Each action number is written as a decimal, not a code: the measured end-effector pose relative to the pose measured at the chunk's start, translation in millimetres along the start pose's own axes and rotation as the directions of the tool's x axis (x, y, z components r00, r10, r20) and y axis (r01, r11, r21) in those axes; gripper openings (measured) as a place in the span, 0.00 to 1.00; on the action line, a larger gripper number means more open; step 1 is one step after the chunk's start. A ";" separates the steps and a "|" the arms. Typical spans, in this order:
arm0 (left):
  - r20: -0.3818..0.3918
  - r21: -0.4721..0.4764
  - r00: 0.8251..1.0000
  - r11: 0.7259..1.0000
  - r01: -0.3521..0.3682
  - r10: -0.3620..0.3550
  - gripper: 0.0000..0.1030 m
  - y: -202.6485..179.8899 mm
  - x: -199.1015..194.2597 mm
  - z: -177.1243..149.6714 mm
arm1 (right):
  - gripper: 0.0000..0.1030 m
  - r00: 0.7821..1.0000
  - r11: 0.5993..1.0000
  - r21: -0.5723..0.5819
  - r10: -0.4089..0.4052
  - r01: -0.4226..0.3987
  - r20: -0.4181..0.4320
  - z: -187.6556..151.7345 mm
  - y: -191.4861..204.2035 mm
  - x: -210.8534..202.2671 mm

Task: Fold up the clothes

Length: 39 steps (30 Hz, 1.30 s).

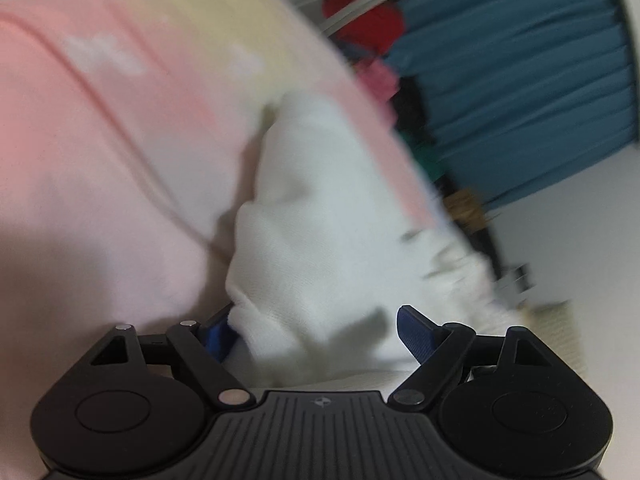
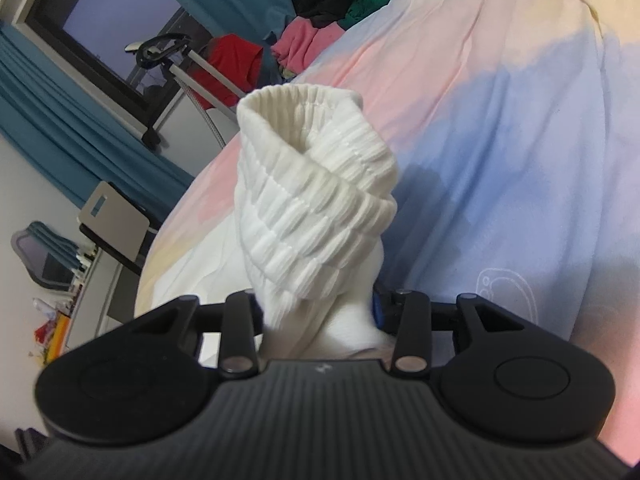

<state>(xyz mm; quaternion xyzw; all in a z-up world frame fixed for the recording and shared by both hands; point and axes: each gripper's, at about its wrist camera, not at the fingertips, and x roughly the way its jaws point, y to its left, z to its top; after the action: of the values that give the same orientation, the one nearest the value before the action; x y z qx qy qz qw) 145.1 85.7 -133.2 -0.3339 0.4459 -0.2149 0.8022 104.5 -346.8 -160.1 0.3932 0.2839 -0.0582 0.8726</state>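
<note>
A white ribbed sock bundle (image 2: 316, 184) with a rolled cuff stands up between the fingers of my right gripper (image 2: 316, 312), which is shut on its lower part. It hangs over a pastel pink, blue and yellow bedspread (image 2: 500, 120). In the blurred left wrist view the white sock fabric (image 1: 320, 208) lies on the pink bedspread (image 1: 120, 140) and reaches in between the jaws of my left gripper (image 1: 316, 334). Those jaws stand wide apart. The cloth covers part of the left blue pad, and the right blue pad (image 1: 416, 332) is bare and not touching it.
A pile of red, pink, black and green clothes (image 2: 320, 40) lies at the bed's far edge, its red part (image 1: 368, 24) also in the left wrist view. Teal curtains (image 2: 60, 120) (image 1: 520, 80), a dark window, a metal-framed stand (image 2: 180, 68) and a cluttered desk (image 2: 112, 216) lie beyond the bed.
</note>
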 end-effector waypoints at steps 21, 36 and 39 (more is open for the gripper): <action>0.028 0.069 0.985 0.984 0.166 -0.168 0.43 -173.5 0.0 58.8 | 0.33 0.989 0.967 0.224 0.099 -0.122 0.114 126.0 2.8 -82.0; -0.083 0.134 0.969 0.961 0.243 -0.234 0.42 -384.1 327.3 80.8 | 0.33 0.952 0.896 0.443 -0.124 -0.014 0.280 322.6 -155.6 -43.2; -0.123 0.165 0.973 0.962 0.216 -0.198 0.42 -371.9 372.8 72.3 | 0.34 0.959 0.889 0.458 -0.146 0.020 0.242 312.3 -192.5 -20.0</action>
<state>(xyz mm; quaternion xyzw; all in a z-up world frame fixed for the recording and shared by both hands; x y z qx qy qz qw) 379.9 -383.6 -48.5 -0.2941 0.4290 -0.3538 0.7774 165.8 -705.5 -109.6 0.5604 0.1580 -0.2128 0.7847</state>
